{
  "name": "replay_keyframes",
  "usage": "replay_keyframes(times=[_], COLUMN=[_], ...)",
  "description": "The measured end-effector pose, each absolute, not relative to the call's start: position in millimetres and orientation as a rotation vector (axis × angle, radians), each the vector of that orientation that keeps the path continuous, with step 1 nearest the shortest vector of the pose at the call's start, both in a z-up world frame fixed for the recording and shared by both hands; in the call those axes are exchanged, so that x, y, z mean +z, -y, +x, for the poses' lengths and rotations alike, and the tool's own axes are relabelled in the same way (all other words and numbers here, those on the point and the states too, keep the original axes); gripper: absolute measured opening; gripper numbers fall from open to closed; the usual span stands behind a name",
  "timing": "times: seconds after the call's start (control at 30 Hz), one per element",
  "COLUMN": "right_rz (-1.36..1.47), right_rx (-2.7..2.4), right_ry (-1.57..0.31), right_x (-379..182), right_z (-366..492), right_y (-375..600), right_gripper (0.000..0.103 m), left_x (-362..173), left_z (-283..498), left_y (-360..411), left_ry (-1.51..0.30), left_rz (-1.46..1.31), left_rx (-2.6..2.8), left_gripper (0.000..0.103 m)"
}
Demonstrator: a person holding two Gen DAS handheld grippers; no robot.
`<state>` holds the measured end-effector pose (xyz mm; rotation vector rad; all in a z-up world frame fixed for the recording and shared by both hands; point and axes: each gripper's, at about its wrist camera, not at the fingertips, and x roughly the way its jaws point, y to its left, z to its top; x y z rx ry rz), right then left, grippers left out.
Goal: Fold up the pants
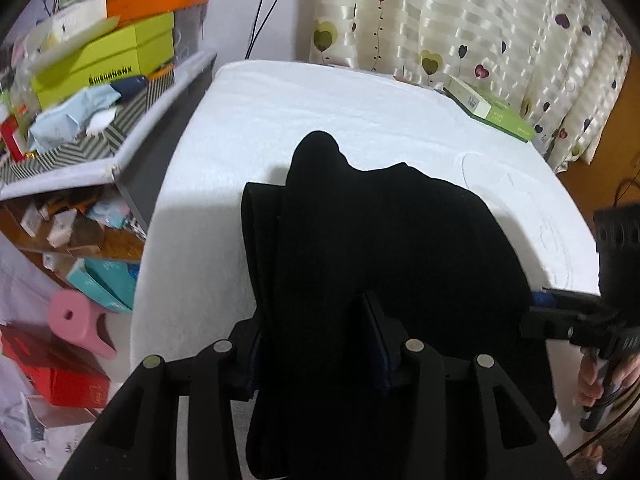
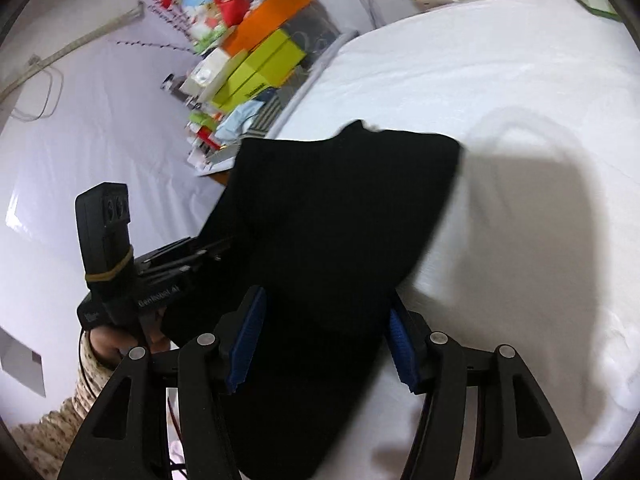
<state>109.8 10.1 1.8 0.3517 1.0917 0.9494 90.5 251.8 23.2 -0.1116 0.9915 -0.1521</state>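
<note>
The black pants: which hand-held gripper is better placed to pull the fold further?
Left, probably. The black pants fill the gap in the left hand-held gripper, while the right hand-held gripper has its blue pads wide apart, with cloth only lying loose between them.

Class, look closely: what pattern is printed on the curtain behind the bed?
Hearts on thin stems, over pale cream stripes on the curtain, best seen in the left wrist view.

Black pants (image 1: 360, 248) drape between the left gripper (image 1: 320, 344) jaws on a white bed (image 1: 320, 112); right gripper (image 1: 560, 312) alongside.
</note>
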Motion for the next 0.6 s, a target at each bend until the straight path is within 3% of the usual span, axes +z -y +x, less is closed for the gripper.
replay_keyframes(times=[0.37,0.6], right_rz=[0.331,0.243], right_rx=[0.952,0.883], right_ry=[-1.062,-1.021], right_x=[-2,0], right_z=[101,96], right_y=[-9,-11], right_gripper=[0.059,0.037], left_x=[24,24], left_z=[88,85], left_y=[-242,-238], left_ry=[-0.947,-0.943], left_rz=[-0.048,-0.023], left_rx=[-0.126,-0.114], left_gripper=[0.046,0.046])
